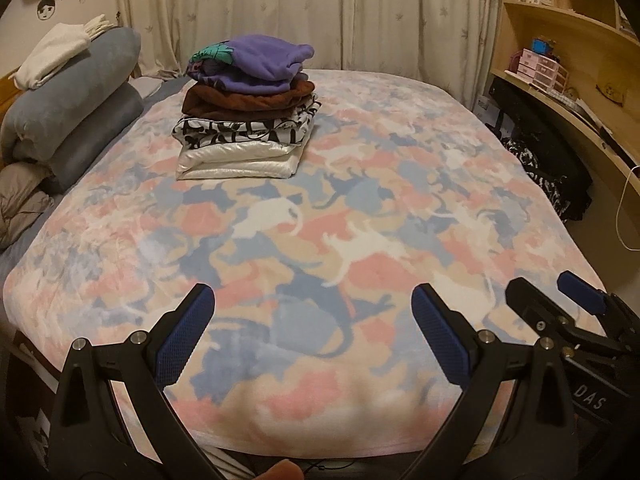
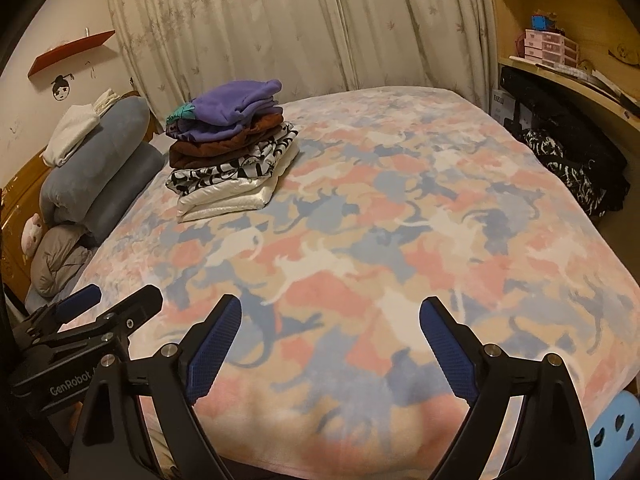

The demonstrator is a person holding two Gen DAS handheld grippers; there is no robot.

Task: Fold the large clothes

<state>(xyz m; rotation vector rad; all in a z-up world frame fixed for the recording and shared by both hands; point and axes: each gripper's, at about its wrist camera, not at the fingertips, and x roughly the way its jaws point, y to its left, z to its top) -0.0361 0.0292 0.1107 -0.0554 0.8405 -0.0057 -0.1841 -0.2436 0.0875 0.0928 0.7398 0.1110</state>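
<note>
A stack of folded clothes [image 1: 248,112] [image 2: 232,156] rests on the far left part of the bed: purple on top, then brown, a black-and-white print, and white at the bottom. My left gripper [image 1: 314,300] hangs open over the near edge of the cat-patterned blanket [image 1: 320,240], nothing between its blue pads. My right gripper [image 2: 330,312] is also open and empty over the near edge of that blanket [image 2: 400,220]. Each gripper shows in the other's view, the right one [image 1: 544,300] at the lower right and the left one [image 2: 116,300] at the lower left. A dark black-and-white garment [image 1: 536,176] [image 2: 568,168] lies heaped beside the bed at the right.
Rolled grey-blue bedding [image 1: 72,108] [image 2: 96,156] with a white cloth on top lines the left side by the headboard. A curved wooden desk with shelves [image 1: 576,92] [image 2: 580,80] stands at the right. Curtains hang behind the bed. A blue stool [image 2: 612,436] is at the lower right.
</note>
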